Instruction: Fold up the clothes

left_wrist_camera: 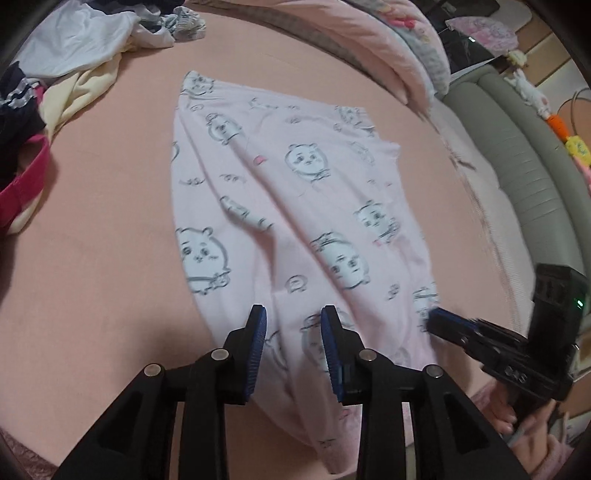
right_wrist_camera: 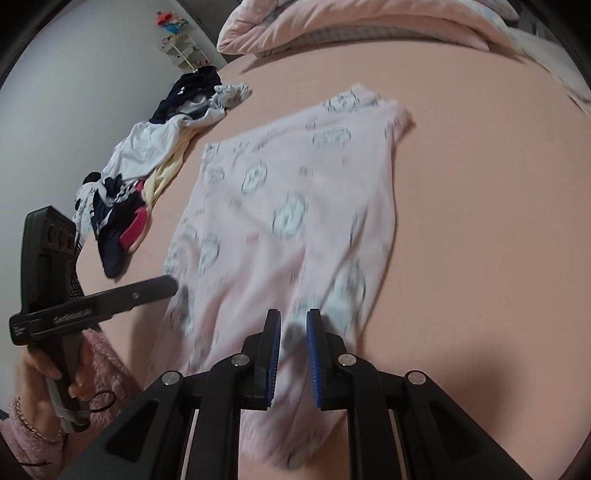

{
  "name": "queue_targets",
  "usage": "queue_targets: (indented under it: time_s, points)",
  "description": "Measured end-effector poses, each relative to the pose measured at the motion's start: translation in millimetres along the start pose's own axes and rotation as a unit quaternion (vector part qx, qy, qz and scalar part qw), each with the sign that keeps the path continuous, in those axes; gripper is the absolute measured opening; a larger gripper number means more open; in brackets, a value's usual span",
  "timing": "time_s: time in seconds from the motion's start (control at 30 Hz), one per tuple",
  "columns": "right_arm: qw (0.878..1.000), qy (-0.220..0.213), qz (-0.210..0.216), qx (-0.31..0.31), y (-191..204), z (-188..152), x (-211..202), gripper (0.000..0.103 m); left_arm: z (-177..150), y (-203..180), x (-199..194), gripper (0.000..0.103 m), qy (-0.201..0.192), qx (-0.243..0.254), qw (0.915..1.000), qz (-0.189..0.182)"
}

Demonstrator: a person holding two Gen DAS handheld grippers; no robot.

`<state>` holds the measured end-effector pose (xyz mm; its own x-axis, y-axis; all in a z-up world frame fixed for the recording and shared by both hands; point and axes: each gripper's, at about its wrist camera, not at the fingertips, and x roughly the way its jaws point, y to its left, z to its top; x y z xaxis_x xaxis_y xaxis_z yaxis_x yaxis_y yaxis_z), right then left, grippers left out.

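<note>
Pink cotton-like knit with a grey cartoon-face print: pink garment (left_wrist_camera: 295,192), lying spread on the peach bed sheet (left_wrist_camera: 92,240), reaching from right beneath both tools to well ahead of them. Looks thin, light and limp; judging by the long soft ridges running toward the pads, likely to sag, crease and slide over the sheet at the slightest pull, and unlikely to keep any shape unless laid down flat. No risk of breakage; only of a crooked fold. Best taken at an edge or corner, both near corners at once, and kept taut between the two grips. Left hand-held gripper (left_wrist_camera: 293,332): jaws apart, cloth visible through the gap below, nothing pressed between the pads. Right hand-held gripper (right_wrist_camera: 293,332): jaws nearly together, a dark smeared bunch of cloth between the pads, apparently pinched at the garment's near edge. Hard to read: right-wrist view streaked by blur, so print and hems smear; near hem hidden under both tools' black arms; kind of garment, and sleeves or legs, not clear; far edge partly doubled over. Pile of unfolded clothes (left_wrist_camera: 74,44) far ahead and to the left of the left tool, cut off by the lens rim; pink bedding (right_wrist_camera: 332,29) far ahead.
</note>
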<state>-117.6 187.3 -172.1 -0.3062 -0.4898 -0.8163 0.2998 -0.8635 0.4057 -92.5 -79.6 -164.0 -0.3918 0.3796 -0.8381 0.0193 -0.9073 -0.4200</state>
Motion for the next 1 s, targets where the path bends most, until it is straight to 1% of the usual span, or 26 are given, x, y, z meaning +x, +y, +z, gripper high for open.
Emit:
queue_targets:
  time_s: [0.1, 0.23, 0.27, 0.3, 0.33, 0.37, 0.4, 0.43, 0.57, 0.7, 0.73, 0.77, 0.8, 0.87, 0.9, 0.93, 0.97, 1.0]
  points:
    - [1.0, 0.001, -0.016, 0.004, -1, -11, 0, 0.013, 7, 1, 0, 0.028, -0.01, 0.021, 0.9997, 0.008]
    - [0.999, -0.008, -0.03, 0.018, -4, -6, -6, 0.013, 18, -7, 5, 0.027, -0.031, 0.057, 0.9978, 0.008]
    - [0.999, -0.01, -0.031, 0.023, -6, -5, -8, 0.014, 21, -9, 10, 0.027, -0.027, 0.062, 0.9977, 0.007]
    - [0.999, -0.012, -0.029, 0.028, -7, -5, -8, 0.016, 23, -10, 18, 0.027, -0.017, 0.065, 0.9978, -0.004]
    - [0.999, -0.013, -0.026, 0.031, -8, -6, -8, 0.019, 22, -11, 24, 0.017, -0.01, 0.062, 0.998, -0.007]
    - [0.999, -0.012, -0.023, 0.034, -8, -7, -9, 0.02, 21, -9, 27, 0.01, -0.009, 0.056, 0.9984, 0.0]
    - [0.999, -0.011, -0.024, 0.033, -8, -9, -8, 0.02, 20, -8, 29, 0.006, -0.009, 0.049, 0.9988, 0.005]
    - [0.999, -0.01, -0.026, 0.032, -8, -10, -7, 0.02, 19, -6, 23, 0.003, -0.016, 0.035, 0.9992, -0.002]
    - [0.999, -0.014, -0.031, 0.031, -9, -10, -13, 0.02, 7, 2, -25, 0.003, -0.069, -0.007, 0.9976, -0.007]
    - [0.999, -0.032, -0.036, 0.023, -8, 7, -26, 0.02, -3, 24, -29, 0.003, -0.054, -0.056, 0.9969, 0.011]
    - [0.998, -0.03, -0.042, 0.021, -9, 12, -24, 0.022, -5, 30, -28, 0.003, -0.048, -0.069, 0.9963, 0.018]
    - [0.998, -0.027, -0.049, 0.02, -10, 16, -20, 0.025, -7, 39, -12, 0.003, -0.027, -0.084, 0.9955, 0.035]
    - [0.998, -0.02, -0.06, 0.018, -11, 19, -13, 0.026, -7, 45, 0, 0.004, -0.014, -0.099, 0.9946, 0.028]
    - [0.995, 0.004, -0.095, -0.001, -17, 17, 7, 0.025, -8, 56, 2, 0.004, -0.023, -0.134, 0.9907, -0.004]
    - [0.994, 0.016, -0.11, -0.014, -20, 13, 15, 0.025, -8, 58, -5, 0.005, -0.027, -0.145, 0.989, -0.011]
    - [0.994, 0.007, -0.105, -0.01, -22, 10, 12, 0.025, -9, 59, -12, 0.008, -0.032, -0.157, 0.987, -0.018]
    - [0.995, 0.004, -0.103, 0.008, -25, 6, 4, 0.026, -9, 61, -19, 0.011, -0.037, -0.167, 0.9849, -0.024]
    - [0.995, -0.001, -0.098, 0.031, -30, 1, -4, 0.026, -14, 61, -26, 0.018, -0.045, -0.174, 0.9835, -0.023]
